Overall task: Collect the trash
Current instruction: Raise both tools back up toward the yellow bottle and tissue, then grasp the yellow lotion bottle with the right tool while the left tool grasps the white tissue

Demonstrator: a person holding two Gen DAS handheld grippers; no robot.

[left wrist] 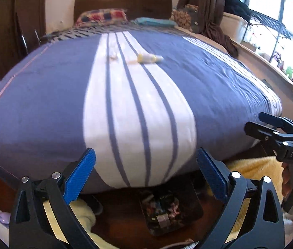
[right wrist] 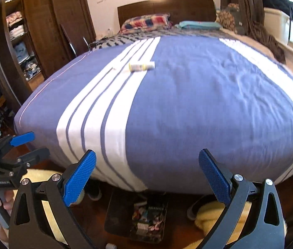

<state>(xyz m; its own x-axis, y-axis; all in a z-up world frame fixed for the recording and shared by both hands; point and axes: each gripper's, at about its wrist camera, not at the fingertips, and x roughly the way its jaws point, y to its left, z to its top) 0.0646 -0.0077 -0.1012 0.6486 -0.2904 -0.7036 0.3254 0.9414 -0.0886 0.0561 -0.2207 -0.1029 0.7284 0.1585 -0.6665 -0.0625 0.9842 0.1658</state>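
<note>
Two claws empty | left gripper [left wrist: 145, 164] spread wide at the bed's foot | crumpled scrap [left wrist: 113, 57] on white stripe, probably feather-light, pinch anywhere | small bottle [left wrist: 149, 58] lying just right of it, likely light, rigid, prone to roll: grasp across its middle | right gripper [right wrist: 147, 164] also spread.

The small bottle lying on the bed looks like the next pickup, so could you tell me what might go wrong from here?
1. The small bottle lies on its side on the soft bedspread; a nudge from the jaws could roll it.
2. It sits far up the bed, while both the left gripper and right gripper hover open at the foot end, so reaching it means a long stretch.
3. The small pale scrap beside it blends into the white stripe and may be missed.
</note>
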